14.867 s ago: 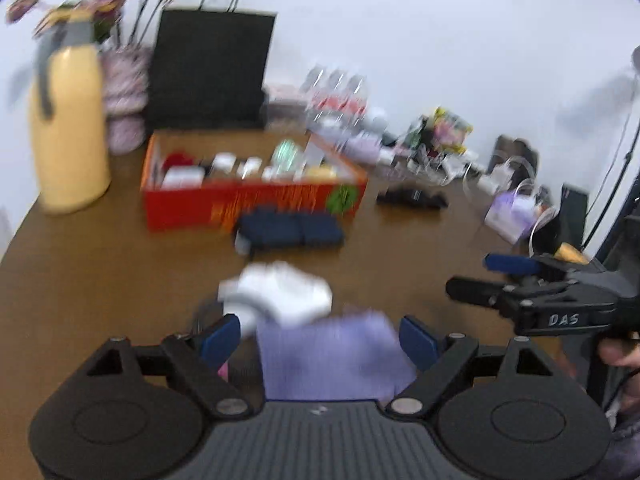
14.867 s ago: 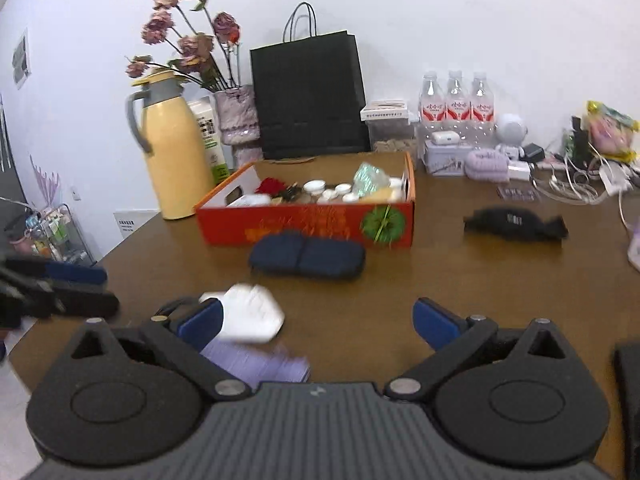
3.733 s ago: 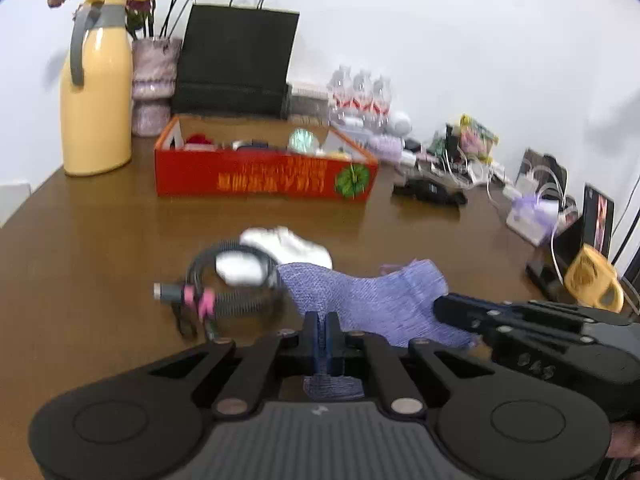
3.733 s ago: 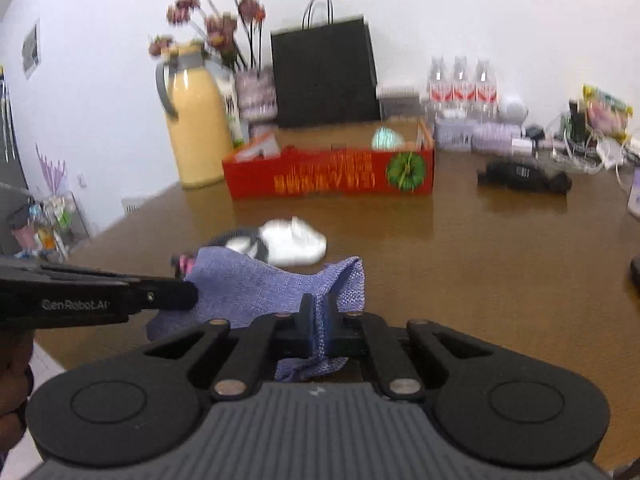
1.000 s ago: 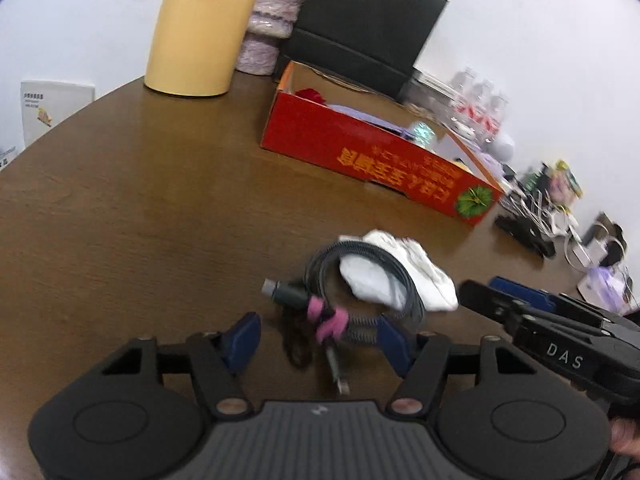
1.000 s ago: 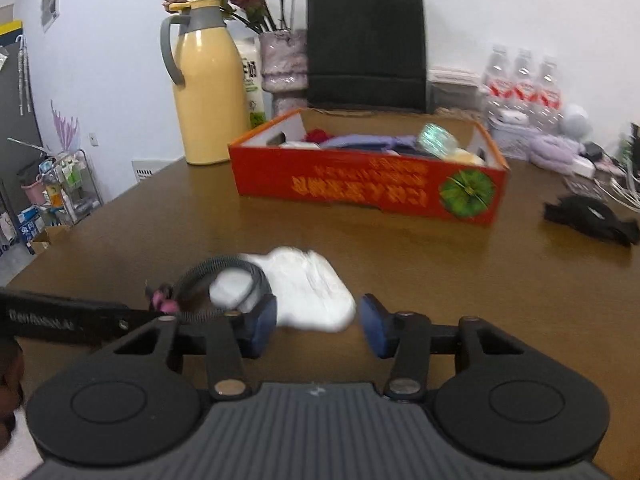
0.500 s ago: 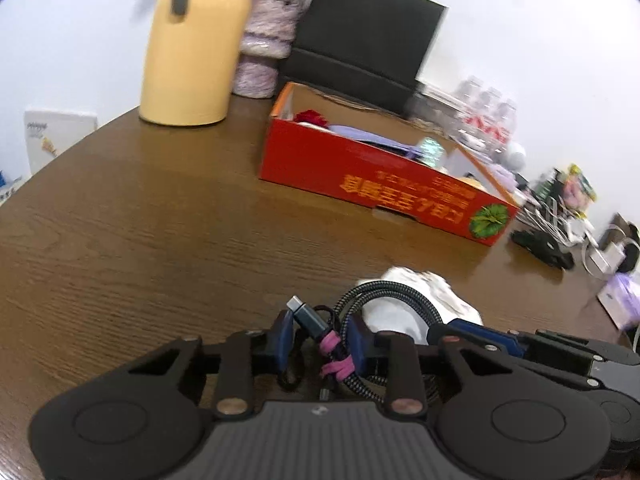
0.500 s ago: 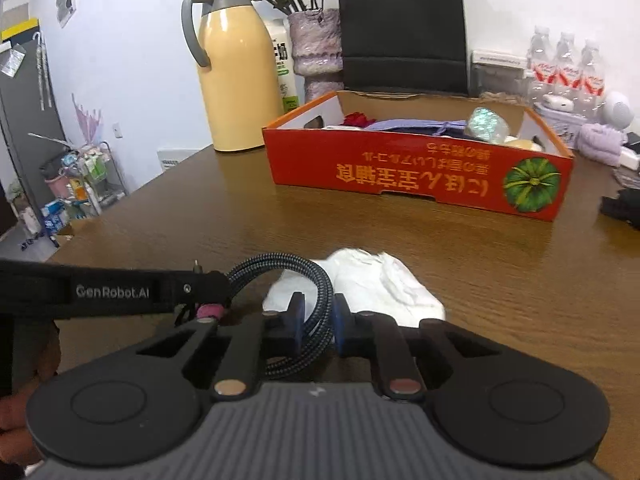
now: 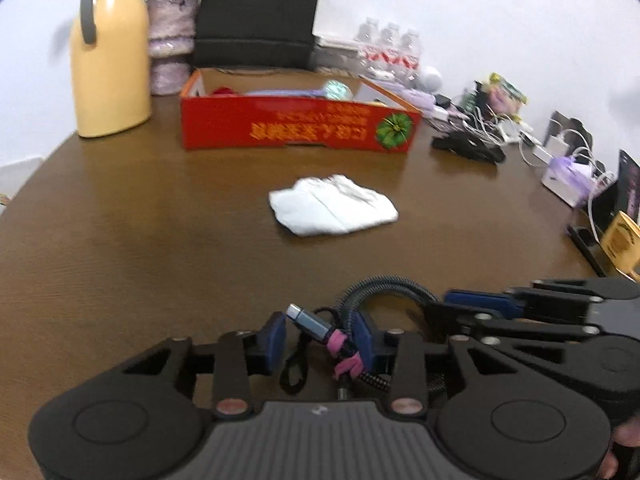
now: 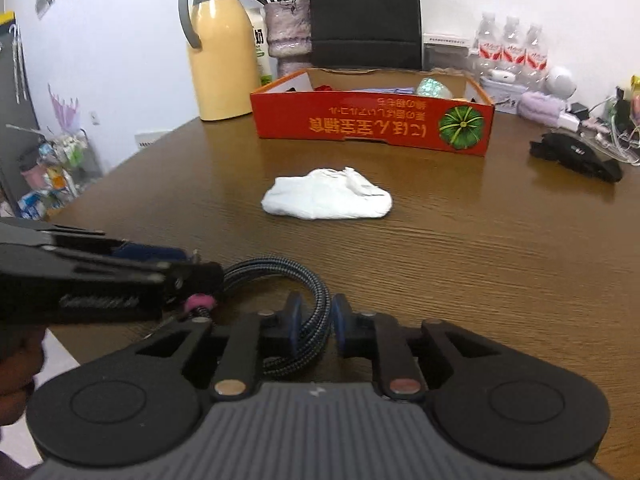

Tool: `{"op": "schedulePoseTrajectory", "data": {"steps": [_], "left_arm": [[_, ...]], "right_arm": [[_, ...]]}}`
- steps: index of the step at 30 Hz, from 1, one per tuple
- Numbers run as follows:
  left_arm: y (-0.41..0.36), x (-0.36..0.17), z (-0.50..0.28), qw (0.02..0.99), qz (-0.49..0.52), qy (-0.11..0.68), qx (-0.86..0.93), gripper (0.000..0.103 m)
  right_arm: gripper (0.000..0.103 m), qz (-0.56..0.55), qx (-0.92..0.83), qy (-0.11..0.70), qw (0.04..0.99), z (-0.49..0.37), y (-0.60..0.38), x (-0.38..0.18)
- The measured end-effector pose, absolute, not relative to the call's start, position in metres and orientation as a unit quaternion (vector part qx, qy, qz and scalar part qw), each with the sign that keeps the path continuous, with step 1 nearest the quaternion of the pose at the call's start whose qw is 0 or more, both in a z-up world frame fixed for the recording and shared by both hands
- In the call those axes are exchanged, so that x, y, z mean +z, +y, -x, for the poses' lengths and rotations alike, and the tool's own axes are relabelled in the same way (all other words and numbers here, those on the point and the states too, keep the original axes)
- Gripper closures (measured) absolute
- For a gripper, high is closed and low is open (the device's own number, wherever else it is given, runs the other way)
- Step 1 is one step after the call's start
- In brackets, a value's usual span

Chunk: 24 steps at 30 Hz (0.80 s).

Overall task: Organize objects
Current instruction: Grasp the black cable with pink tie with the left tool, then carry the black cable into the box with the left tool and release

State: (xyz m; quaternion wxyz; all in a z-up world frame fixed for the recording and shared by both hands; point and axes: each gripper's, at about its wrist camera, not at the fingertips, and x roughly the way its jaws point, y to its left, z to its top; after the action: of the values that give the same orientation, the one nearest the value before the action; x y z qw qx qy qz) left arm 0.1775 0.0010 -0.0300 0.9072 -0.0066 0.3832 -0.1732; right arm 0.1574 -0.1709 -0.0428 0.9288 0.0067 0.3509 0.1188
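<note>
Bright, even indoor light; soft motion blur in the left view; fisheye-bent, dark-cornered edges.

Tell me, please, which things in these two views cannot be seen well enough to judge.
- Box contents: both views, the near wall hides most.
- Cable lower loops: both views, each gripper's body covers them.
- Left gripper grip: left view, the gap beside the plug leaves contact unclear.
- Bottle labels: left view, blurred.

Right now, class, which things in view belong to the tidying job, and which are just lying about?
Part of the job:
braided cable
white cloth
red box

Just lying about:
yellow jug
black bag
water bottles
</note>
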Motion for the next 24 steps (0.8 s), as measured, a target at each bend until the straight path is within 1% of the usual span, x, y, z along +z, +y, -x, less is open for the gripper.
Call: {"op": "schedulePoseTrajectory", "data": {"steps": [1,5,6,7,8,13,16,18,20,23,24], "left_arm": [[0.001,-0.031,-0.177,0.903,0.008,0.392,-0.175,0.061],[0.000,-0.034,-0.169,0.905,0.004,0.386,-0.180,0.062],[0.000,-0.033,-0.168,0.905,0.004,0.385,-0.178,0.063],[0.000,-0.031,-0.165,0.908,0.002,0.380,-0.178,0.069],[0.000,-0.029,-0.164,0.911,0.001,0.372,-0.178,0.069],[-0.006,-0.003,-0.181,0.922,-0.001,0.334,-0.196,0.072],[-0.009,0.027,-0.214,0.934,-0.007,0.287,-0.213,0.072],[-0.013,0.048,-0.247,0.944,-0.021,0.247,-0.219,0.072],[-0.019,0.067,-0.291,0.950,-0.041,0.220,-0.216,0.072],[-0.024,0.092,-0.362,0.949,-0.048,0.232,-0.210,0.073],[-0.024,0.097,-0.384,0.946,-0.048,0.240,-0.211,0.076]], "right_arm": [[0.086,-0.008,0.119,0.353,0.928,-0.158,-0.169,-0.045],[0.088,-0.002,0.110,0.339,0.934,-0.154,-0.165,-0.047],[0.089,-0.004,0.111,0.339,0.934,-0.153,-0.165,-0.047],[0.089,-0.006,0.111,0.338,0.934,-0.153,-0.167,-0.047],[0.091,-0.006,0.110,0.337,0.935,-0.152,-0.167,-0.045],[0.091,-0.011,0.106,0.313,0.944,-0.164,-0.177,-0.024],[0.091,0.001,0.103,0.272,0.957,-0.193,-0.186,0.008],[0.091,0.016,0.098,0.237,0.967,-0.229,-0.192,0.035],[0.092,0.021,0.092,0.227,0.969,-0.273,-0.197,0.054],[0.092,0.049,0.081,0.230,0.969,-0.345,-0.198,0.074],[0.092,0.053,0.076,0.237,0.967,-0.369,-0.199,0.077]]}}
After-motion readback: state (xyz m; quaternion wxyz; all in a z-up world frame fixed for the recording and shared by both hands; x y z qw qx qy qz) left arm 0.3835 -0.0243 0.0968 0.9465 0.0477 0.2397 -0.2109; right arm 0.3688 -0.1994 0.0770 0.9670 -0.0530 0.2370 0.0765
